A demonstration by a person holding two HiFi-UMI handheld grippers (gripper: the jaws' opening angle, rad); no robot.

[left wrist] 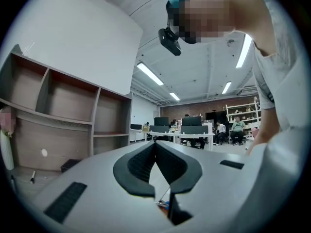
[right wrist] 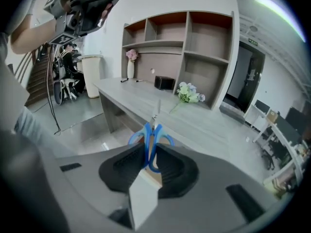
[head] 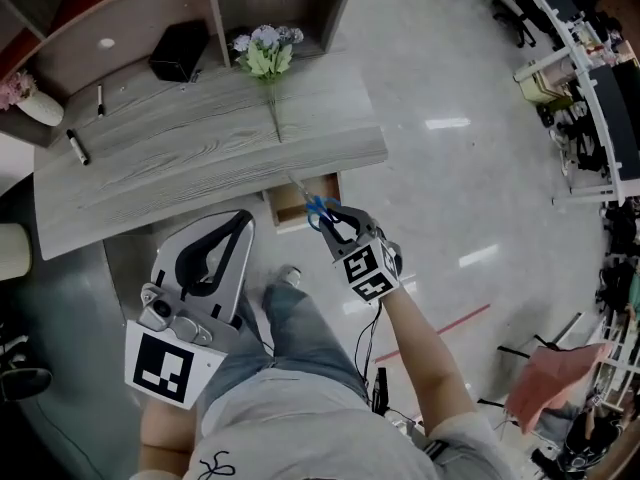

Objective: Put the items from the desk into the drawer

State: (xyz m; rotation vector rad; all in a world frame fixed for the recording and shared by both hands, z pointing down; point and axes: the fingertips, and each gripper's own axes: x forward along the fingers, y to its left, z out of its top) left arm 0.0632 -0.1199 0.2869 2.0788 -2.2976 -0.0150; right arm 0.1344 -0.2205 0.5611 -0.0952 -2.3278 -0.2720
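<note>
Scissors clamped in my right gripper hang over the open drawer at the desk's front edge; left gripper clenched, empty.

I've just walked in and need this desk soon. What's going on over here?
A person is clearing the desk into the open drawer under its front edge. The right tool is shut on the blue-handled scissors, held by that drawer. The left tool is shut with nothing in it, held low near the person's body. The flowers, a black box and a marker lie on the desk.
</note>
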